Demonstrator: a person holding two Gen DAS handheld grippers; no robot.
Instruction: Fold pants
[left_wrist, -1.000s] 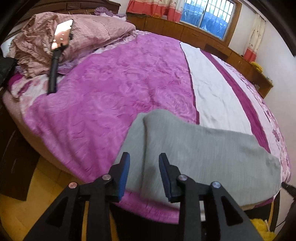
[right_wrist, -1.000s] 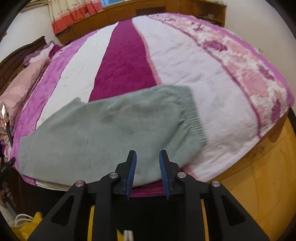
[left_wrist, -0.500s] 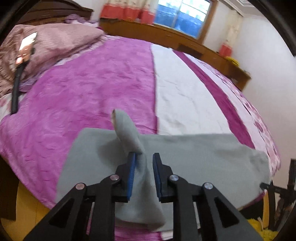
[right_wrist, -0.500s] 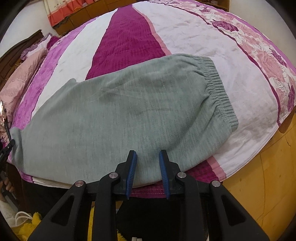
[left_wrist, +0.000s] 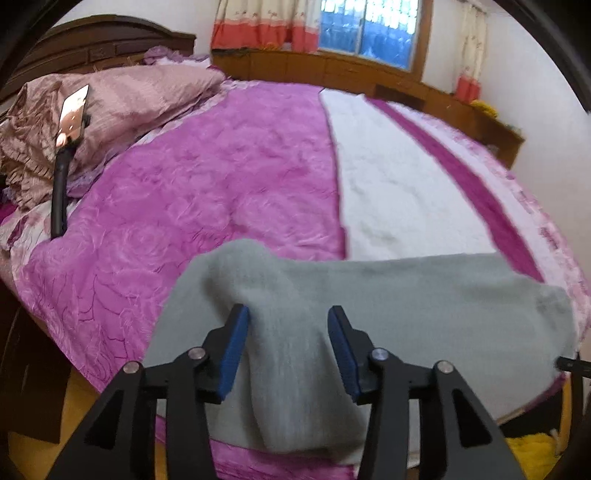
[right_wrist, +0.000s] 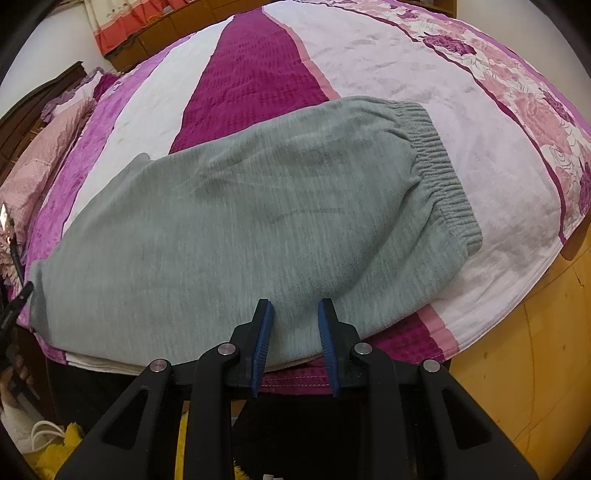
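Grey pants (right_wrist: 258, 221) lie across the near edge of the bed, the elastic waistband (right_wrist: 439, 162) to the right in the right wrist view. In the left wrist view the leg end of the pants (left_wrist: 406, 295) shows a raised fold (left_wrist: 266, 295) running between the fingers. My left gripper (left_wrist: 286, 317) is open, its jaws wide on either side of that fold. My right gripper (right_wrist: 295, 314) is open over the near edge of the pants, holding nothing.
The bed has a pink, white and magenta striped cover (left_wrist: 229, 184). Pillows (left_wrist: 122, 99) and a phone on a black stand (left_wrist: 72, 114) are at the head. Wooden floor (right_wrist: 535, 369) lies beyond the bed edge. A yellow fluffy item (right_wrist: 62, 450) is on the floor.
My left gripper was shut on a fold of the pant leg half a second ago and has opened wide, dropping the fold. My right gripper has moved closer over the pants.
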